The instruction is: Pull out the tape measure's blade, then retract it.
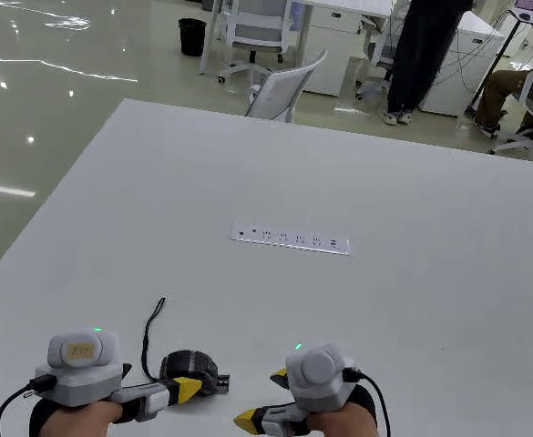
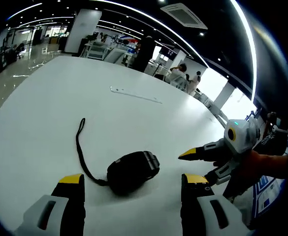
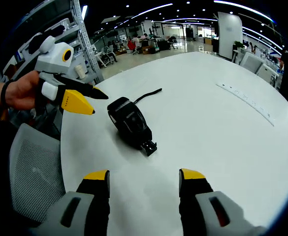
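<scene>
I see left gripper (image 2: 133, 178) and right gripper (image 3: 144, 174) either side of the tape measure (image 1: 191, 369), both jaws apart.

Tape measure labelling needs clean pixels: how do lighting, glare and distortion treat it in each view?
Head view: tape measure small but sharp, glare sits on the floor. Left gripper view: a dark, low-detail lump, table bowed by fisheye. Right gripper view: clearest, evenly lit.

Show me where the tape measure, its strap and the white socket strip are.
tape measure (image 2: 133, 170), left gripper view, middle of the black case.
strap (image 2: 78, 143), left gripper view, midway along the cord.
socket strip (image 1: 290, 239), head view, its middle.
</scene>
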Available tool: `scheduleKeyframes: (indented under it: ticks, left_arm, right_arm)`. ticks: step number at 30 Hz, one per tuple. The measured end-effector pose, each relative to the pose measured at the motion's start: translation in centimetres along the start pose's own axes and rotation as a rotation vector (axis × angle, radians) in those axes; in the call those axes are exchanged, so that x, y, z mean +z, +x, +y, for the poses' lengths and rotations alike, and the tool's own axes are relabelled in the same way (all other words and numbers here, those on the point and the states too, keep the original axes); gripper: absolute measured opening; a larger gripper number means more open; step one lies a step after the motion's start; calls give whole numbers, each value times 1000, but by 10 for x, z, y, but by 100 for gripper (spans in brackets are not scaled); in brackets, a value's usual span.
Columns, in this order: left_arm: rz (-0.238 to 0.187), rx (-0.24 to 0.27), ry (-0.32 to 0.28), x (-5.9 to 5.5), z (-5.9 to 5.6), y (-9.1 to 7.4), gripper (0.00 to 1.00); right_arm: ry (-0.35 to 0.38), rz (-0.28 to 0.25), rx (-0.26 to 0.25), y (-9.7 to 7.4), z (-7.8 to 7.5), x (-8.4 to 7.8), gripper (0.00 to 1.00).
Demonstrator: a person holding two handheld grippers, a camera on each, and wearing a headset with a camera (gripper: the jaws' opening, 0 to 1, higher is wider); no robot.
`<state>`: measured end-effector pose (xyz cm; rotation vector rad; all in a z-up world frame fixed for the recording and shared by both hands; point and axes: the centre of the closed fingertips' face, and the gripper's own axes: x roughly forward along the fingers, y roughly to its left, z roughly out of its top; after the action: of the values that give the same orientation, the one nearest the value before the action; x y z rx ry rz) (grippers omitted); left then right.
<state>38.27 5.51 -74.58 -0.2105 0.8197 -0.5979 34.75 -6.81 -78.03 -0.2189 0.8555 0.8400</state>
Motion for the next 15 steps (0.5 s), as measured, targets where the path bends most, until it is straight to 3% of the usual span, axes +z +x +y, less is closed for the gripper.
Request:
scheduleKeyframes:
  ticks: [9, 13, 15]
  left_arm:
    - [21, 20, -11, 6, -11, 20, 76]
    - [35, 25, -25, 6, -15, 30, 75]
    - [65, 52, -7, 2, -13, 36, 73]
  right_arm:
    - [-68, -43, 41, 21, -8, 25, 47]
    - [-134, 10, 76, 33, -5, 23, 45]
    - [-185, 37, 78, 39, -3, 22, 43]
